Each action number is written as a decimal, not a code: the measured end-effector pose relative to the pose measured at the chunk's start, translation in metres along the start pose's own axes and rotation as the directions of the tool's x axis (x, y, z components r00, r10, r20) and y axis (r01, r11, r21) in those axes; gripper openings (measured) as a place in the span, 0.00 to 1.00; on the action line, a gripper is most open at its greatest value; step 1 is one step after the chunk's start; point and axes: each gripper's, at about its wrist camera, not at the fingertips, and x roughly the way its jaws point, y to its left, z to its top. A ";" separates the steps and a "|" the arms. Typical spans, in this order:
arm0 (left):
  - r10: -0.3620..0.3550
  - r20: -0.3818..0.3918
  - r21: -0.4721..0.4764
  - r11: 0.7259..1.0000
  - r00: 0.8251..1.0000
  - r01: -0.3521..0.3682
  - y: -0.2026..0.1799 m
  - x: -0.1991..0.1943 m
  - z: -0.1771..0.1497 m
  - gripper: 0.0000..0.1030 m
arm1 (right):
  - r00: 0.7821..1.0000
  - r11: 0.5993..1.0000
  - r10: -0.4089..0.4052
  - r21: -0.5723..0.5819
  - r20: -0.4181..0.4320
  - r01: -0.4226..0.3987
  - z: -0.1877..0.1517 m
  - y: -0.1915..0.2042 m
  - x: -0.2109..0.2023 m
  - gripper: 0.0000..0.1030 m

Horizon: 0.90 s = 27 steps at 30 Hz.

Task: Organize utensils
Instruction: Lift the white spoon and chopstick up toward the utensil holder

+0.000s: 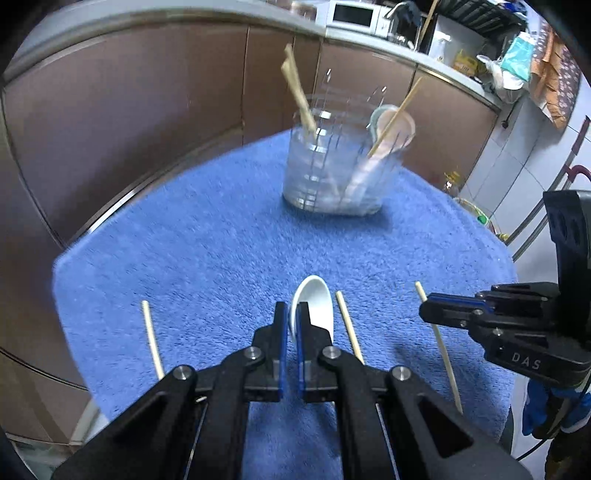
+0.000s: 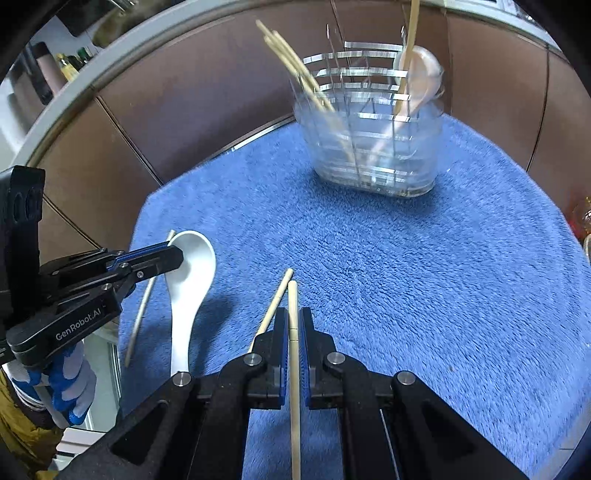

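— Utensils: where now?
— White spoon (image 2: 188, 284) clamped by its bowl rim in left tool (image 1: 292, 314), handle trailing toward the near edge. One chopstick (image 2: 293, 354) clamped upright-ish in right tool (image 2: 294, 317), running between both pads.
— Any loose ones?
— Three more on blue towel (image 1: 221, 258) over the bench: one chopstick at near left (image 1: 152, 338), one just right of the spoon (image 1: 349, 326), one under the right tool's tip (image 1: 441, 347). From the right wrist view, a second stick (image 2: 271, 308) lying just left of the clamped one, tips almost meeting.
— And the holder?
— Clear slatted caddy (image 1: 332, 170) at far centre of the towel, blurred. Holding several chopsticks (image 1: 297, 94) leaning left, a single stick (image 1: 395, 118) leaning right, plus pale spoons (image 1: 393, 129) on the right side. Compartments hard to tell apart.
— Anything else?
— Gloved hand (image 2: 66, 384), blue and white, under the left tool. Brown cabinet fronts (image 1: 129, 129) behind; microwave (image 1: 356, 16) on the far counter.
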 end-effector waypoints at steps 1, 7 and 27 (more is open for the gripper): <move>0.011 0.016 0.011 1.000 1.000 -0.011 -0.003 -0.007 -0.001 0.03 | 1.000 1.000 0.005 0.002 0.012 -0.005 -0.003 -0.001 -0.006 0.06; 0.044 0.094 0.063 0.997 0.995 -0.050 -0.028 -0.036 -0.011 0.03 | 0.999 1.000 0.006 0.000 0.053 -0.006 -0.018 0.002 -0.029 0.06; 0.153 0.244 0.113 0.976 0.958 -0.185 -0.054 -0.093 -0.033 0.03 | 0.973 0.999 0.005 -0.035 0.231 0.004 -0.026 0.025 -0.092 0.06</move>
